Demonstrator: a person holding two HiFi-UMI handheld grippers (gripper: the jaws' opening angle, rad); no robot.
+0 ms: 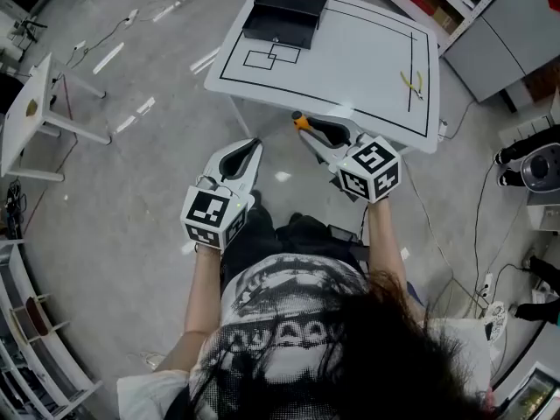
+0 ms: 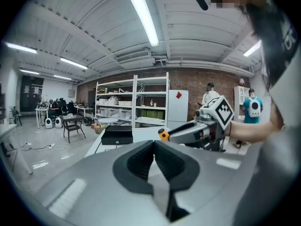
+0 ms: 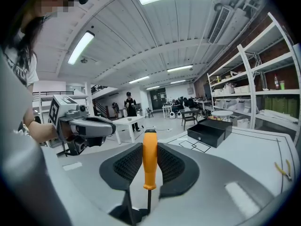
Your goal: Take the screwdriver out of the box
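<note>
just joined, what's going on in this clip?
A person stands at the white table with a gripper in each hand. The right gripper is shut on the orange-handled screwdriver, held in the air near the table's front edge, so it is already out of the black box at the far corner. The left gripper has its jaws together with nothing between them.

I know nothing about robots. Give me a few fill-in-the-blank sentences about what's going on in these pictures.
The right gripper is shut on an orange ____.
The left gripper is shut and holds ____.
The black box stands on the white ____.
Missing words: screwdriver; nothing; table.
</note>
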